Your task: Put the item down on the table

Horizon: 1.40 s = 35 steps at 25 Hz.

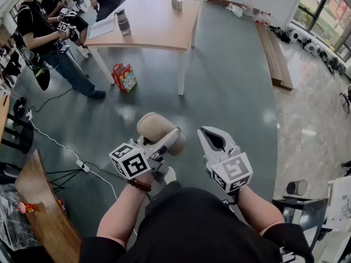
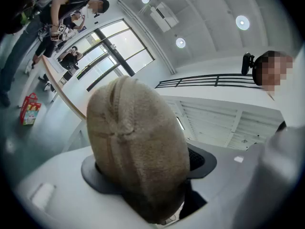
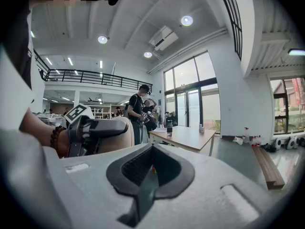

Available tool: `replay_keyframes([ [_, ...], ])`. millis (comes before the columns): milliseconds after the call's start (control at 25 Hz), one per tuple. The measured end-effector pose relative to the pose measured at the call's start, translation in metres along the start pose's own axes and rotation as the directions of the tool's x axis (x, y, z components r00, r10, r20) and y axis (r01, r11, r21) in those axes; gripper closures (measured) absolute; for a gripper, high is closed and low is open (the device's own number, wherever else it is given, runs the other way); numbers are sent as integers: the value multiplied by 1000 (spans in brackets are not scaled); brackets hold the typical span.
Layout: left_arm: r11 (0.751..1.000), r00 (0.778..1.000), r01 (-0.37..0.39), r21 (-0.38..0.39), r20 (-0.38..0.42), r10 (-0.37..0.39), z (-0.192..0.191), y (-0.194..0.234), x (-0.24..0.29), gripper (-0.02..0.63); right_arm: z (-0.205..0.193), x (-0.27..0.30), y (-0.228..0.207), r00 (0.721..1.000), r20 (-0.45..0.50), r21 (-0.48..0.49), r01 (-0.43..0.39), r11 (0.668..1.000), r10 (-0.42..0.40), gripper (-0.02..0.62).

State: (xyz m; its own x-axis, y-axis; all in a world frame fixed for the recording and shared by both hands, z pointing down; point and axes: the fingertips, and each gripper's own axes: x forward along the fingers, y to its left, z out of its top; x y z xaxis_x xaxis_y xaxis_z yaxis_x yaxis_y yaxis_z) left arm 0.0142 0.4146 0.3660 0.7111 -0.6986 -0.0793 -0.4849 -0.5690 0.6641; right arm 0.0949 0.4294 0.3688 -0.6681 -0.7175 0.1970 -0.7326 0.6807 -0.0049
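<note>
Beige knitted item (image 1: 154,126), possibly a plush toy, pinched between left gripper (image 1: 167,140) fingers, well apart from worktop (image 1: 159,23). Right gripper (image 1: 207,133) fingers pressed together, empty.

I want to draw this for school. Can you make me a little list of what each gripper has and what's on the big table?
Left gripper: shut on a tan woolly item, held up over the floor
Right gripper: shut, nothing in it
Table: ahead, across the floor, not yet reached
On the table: a dark bottle and a sheet of paper
On the floor: a red bag beside a table leg
Other people: standing by the table
</note>
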Motion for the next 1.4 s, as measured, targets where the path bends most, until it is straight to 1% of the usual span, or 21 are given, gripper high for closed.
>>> replay_keyframes([
  [240, 1000, 1000, -1, -10, -18, 1, 36, 37, 6, 239, 15, 52, -1, 1000, 0, -11, 5, 1000, -5, 601],
  [360, 1000, 1000, 13, -14, -10, -13, 54, 56, 8, 239, 23, 76, -1, 1000, -1, -18, 12, 1000, -12, 601],
  [520, 999, 1000, 21, -25, -12, -21, 70, 77, 10, 241, 32, 100, -1, 1000, -4, -29, 26, 999, -26, 601],
  [640, 999, 1000, 22, -31, -18, -23, 78, 89, 11, 241, 38, 114, -1, 999, -2, -36, 36, 999, -36, 601],
  [840, 998, 1000, 13, -68, -7, -14, 88, 106, 13, 241, 45, 128, -4, 999, -3, -45, 42, 998, -42, 600],
  [1080, 996, 1000, 1, -86, -2, -1, 96, 124, 24, 241, 46, 144, -9, 1000, -6, -51, 22, 998, -22, 580],
  [1240, 995, 1000, -9, -95, 3, 9, 102, 136, 38, 241, 46, 155, -20, 1000, -4, -49, 7, 999, -8, 569],
  [1400, 995, 1000, -18, -100, -7, 17, 108, 150, 57, 242, 47, 170, -41, 1000, 0, -36, 6, 999, -6, 563],
])
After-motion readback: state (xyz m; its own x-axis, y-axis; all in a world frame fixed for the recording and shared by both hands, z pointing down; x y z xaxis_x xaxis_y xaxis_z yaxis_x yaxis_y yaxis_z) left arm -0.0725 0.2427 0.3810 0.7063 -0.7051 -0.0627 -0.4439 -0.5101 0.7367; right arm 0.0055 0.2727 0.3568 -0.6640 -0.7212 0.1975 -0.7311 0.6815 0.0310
